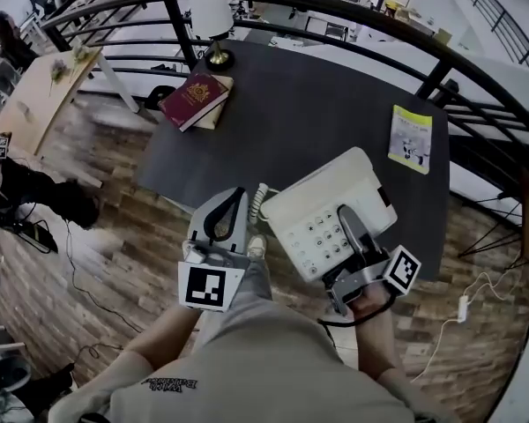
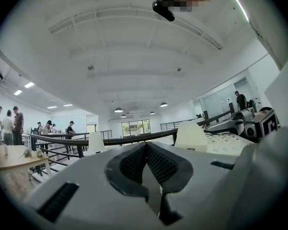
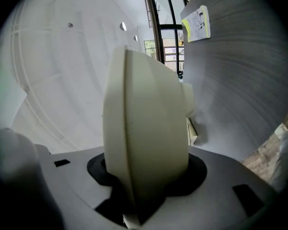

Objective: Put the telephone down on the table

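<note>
A cream telephone (image 1: pixel 326 210) with a keypad hangs over the near edge of the dark table (image 1: pixel 309 104). My right gripper (image 1: pixel 348 227) is shut on its near side, one finger lying across the keys. In the right gripper view the telephone's body (image 3: pixel 149 143) fills the space between the jaws, with the table (image 3: pixel 249 80) beyond it. A coiled white cord (image 1: pixel 261 199) hangs at the telephone's left side. My left gripper (image 1: pixel 229 203) is just left of the cord, shut with nothing in it. Its pads (image 2: pixel 146 150) meet in the left gripper view, where the telephone (image 2: pixel 216 140) shows to the right.
On the table stand a white lamp (image 1: pixel 212 16) at the far left, a red book (image 1: pixel 194 100) on a tan one, and a yellow booklet (image 1: pixel 411 137) at the right. A black railing (image 1: pixel 379 16) curves behind the table. Cables lie on the wooden floor (image 1: pixel 115 254).
</note>
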A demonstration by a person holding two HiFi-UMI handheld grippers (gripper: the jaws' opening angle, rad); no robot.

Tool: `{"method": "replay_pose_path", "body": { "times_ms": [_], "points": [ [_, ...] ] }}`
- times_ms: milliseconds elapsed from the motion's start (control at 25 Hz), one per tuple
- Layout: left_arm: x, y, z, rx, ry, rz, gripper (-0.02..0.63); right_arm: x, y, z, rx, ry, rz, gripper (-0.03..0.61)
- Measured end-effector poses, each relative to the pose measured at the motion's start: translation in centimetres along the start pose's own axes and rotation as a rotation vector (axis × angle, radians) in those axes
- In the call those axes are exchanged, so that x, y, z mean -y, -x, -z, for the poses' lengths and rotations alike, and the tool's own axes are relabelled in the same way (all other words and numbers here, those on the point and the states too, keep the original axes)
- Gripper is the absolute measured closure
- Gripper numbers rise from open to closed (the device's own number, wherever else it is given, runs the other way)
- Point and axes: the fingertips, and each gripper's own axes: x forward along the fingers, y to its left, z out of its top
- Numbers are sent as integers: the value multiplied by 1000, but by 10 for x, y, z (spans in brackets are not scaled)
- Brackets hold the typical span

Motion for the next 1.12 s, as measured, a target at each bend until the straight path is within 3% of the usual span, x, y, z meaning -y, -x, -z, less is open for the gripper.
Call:
{"method": "replay_pose_path", "body": {
  "times_ms": [680,1120],
  "points": [
    [-124,-152,7,-3,-3,63,609,10,-180,-67,37,55,-9,379],
    [-138,-189,4,-6,26,60,609,10,-219,-88,9,74,47,379]
  ]
}}
